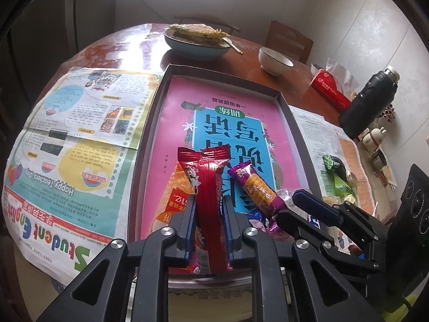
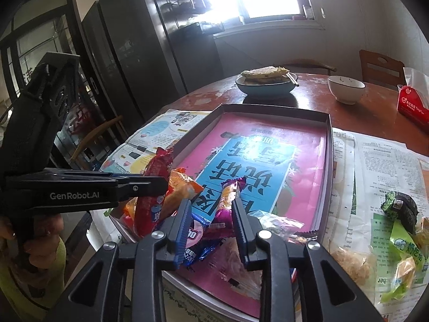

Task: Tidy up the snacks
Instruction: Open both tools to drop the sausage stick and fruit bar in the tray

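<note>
Jaws first: the left gripper (image 1: 209, 214) has the red snack packet (image 1: 210, 201) upright between its jaws, and they sit snug against its sides, so I call that a light grasp over the near end of the box. Over on the right gripper (image 2: 211, 214), the jaws stand a little apart around the purple snack packet (image 2: 228, 201); the pads look just clear of it, so I judge that one released, or near enough.

Both packets lie at the near edge of the shallow box (image 2: 328, 145), on the pink and blue book cover lining it. My guess is that the box is the collecting spot, which explains both hands meeting there. Beside them in the same near corner sit one orange packet (image 2: 182, 185), one blue packet (image 2: 198, 244) and one clear crinkly wrapper (image 2: 276, 222).

Outside the box, on the newspaper along the bench's right edge, I count one dark green packet (image 2: 402, 206), one light green packet (image 2: 402, 244) and one pale puffed snack (image 2: 351, 263), still to be gathered. Farther back: one dish of flatbread (image 2: 265, 80), one white bowl (image 2: 346, 88), one red tissue pack (image 2: 413, 102).
</note>
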`<state>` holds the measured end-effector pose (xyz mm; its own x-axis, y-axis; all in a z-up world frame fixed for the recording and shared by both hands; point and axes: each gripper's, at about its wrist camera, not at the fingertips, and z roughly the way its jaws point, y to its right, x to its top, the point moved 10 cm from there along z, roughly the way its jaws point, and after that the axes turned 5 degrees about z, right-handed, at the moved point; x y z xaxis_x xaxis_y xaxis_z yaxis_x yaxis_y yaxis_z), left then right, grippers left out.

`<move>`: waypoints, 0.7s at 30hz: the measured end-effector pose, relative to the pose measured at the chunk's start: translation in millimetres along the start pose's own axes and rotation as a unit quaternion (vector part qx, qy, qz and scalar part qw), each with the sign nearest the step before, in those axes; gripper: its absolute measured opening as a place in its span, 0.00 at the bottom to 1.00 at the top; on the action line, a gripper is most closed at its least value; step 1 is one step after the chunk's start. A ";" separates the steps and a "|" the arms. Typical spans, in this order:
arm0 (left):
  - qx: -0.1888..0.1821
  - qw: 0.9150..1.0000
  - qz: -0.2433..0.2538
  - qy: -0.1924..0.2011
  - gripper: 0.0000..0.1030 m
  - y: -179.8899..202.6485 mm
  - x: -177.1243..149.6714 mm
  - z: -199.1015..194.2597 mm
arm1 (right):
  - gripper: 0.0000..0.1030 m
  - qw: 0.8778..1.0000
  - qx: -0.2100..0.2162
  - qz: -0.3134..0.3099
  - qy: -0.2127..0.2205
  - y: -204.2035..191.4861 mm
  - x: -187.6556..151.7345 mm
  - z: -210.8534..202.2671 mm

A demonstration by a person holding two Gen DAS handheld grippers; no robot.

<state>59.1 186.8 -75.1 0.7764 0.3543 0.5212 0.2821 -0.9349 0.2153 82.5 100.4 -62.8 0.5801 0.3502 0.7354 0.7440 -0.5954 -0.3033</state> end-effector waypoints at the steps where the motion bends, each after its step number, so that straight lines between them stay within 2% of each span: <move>1: 0.000 1.000 0.000 0.000 0.21 0.1 0.0 0.1 | 0.33 1.000 0.000 -0.001 0.002 -0.4 0.2 -0.9; 12: -0.002 1.000 0.002 0.009 0.41 1.8 2.1 -5.2 | 0.40 1.000 -0.006 -0.011 0.003 -0.4 -0.2 -4.6; 16: 0.004 1.000 0.003 0.012 0.52 1.7 3.4 -7.9 | 0.43 1.000 -0.008 -0.012 0.004 -0.2 -1.1 -6.2; 21: 0.016 1.000 0.002 0.018 0.55 -0.8 5.3 -10.2 | 0.48 1.000 -0.011 -0.012 0.006 -0.1 -1.1 -9.2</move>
<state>57.2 189.6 -64.1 0.7572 0.3510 0.5508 0.2972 -0.9361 0.1879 78.8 93.5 -58.0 0.5571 0.3558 0.7504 0.7504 -0.6027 -0.2713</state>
